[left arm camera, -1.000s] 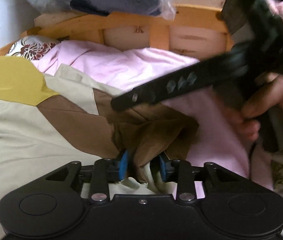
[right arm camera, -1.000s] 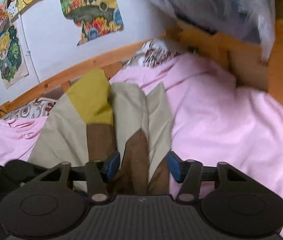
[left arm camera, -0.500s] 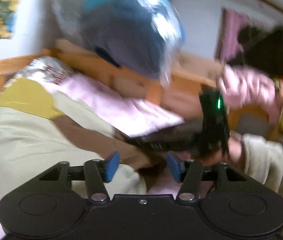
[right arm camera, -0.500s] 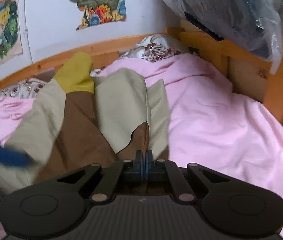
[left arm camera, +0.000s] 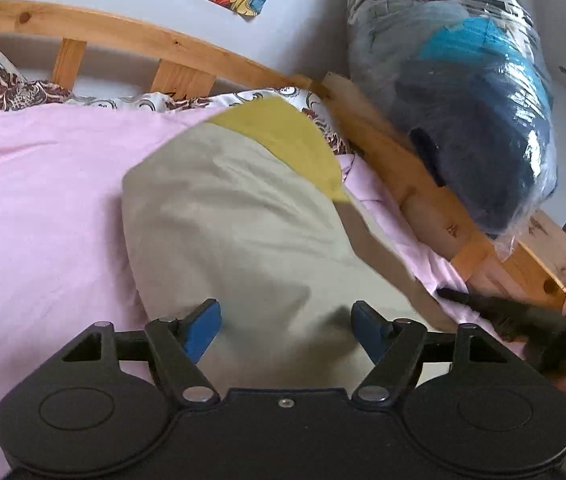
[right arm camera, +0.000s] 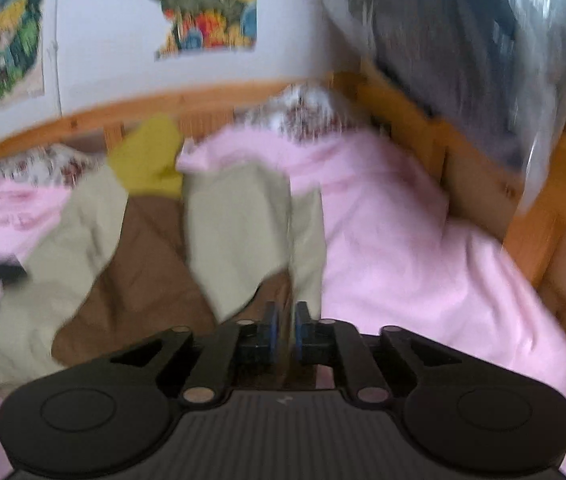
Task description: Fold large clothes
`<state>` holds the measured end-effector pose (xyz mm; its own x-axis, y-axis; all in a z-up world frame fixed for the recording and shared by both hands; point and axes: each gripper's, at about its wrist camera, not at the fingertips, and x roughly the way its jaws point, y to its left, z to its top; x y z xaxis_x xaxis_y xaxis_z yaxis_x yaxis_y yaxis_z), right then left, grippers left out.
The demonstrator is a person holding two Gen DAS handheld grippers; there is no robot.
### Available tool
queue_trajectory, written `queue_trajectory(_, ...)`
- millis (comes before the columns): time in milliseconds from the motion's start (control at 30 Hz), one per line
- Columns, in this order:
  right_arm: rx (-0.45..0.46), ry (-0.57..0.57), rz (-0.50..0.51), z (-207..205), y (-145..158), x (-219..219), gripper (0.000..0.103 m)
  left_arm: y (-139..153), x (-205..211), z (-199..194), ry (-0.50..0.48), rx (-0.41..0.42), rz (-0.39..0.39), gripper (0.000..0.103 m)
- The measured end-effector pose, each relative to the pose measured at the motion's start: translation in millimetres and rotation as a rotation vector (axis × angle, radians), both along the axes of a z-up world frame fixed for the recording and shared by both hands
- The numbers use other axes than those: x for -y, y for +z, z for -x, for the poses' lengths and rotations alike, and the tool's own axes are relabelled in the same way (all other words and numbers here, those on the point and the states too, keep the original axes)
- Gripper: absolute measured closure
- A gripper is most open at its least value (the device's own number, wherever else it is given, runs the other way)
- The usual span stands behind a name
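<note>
- Right wrist view: the beige, brown and mustard cloth garment (right arm camera: 239, 236), lying on the pink-sheeted bed (right arm camera: 403, 240), is being pinched at its near edge by the right gripper (right arm camera: 283, 332), jaws nearly closed, probably for folding.
- The left gripper (left arm camera: 285, 322) is being held wide-jawed, empty, over beige cloth.

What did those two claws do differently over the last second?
The left claw let go of the garment and now hangs open over its beige panel. The right claw, open a second ago, closed on the brown edge and keeps hold. The garment stayed spread on the pink sheet.
</note>
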<state>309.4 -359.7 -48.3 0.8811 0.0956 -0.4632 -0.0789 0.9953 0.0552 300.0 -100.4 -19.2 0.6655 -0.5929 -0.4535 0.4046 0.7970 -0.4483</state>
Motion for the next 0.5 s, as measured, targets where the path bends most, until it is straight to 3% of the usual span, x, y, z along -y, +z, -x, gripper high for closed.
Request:
queue_trajectory(33, 0.032, 0.001, -0.006, 1, 9, 0, 0.066, -3, 2, 0, -0.013, 0.002, -0.010, 0.025)
queue_trajectory(133, 0.076, 0.080, -0.082, -11, 35, -6, 0.049, -7, 7, -1, -0.061, 0.029, -0.055, 0.025)
queue_trajectory(233, 0.106, 0.188, -0.158, -44, 53, -22, 0.023, -7, 14, -2, -0.106, 0.050, -0.103, 0.023)
queue_trajectory(333, 0.088, 0.250, -0.138, -94, 53, -49, 0.019, -12, 20, -5, -0.131, 0.060, -0.118, 0.022)
queue_trajectory(400, 0.032, 0.266, -0.161, -130, 43, -59, 0.019, -15, 21, -6, -0.138, 0.063, -0.115, 0.022)
queue_trajectory(433, -0.011, 0.276, -0.190, -146, 37, -62, 0.025, -16, 21, -7, -0.140, 0.066, -0.116, 0.022)
queue_trajectory(500, -0.082, 0.292, -0.242, -166, 25, -62, 0.071, -16, 23, -5, -0.143, 0.072, -0.126, 0.022)
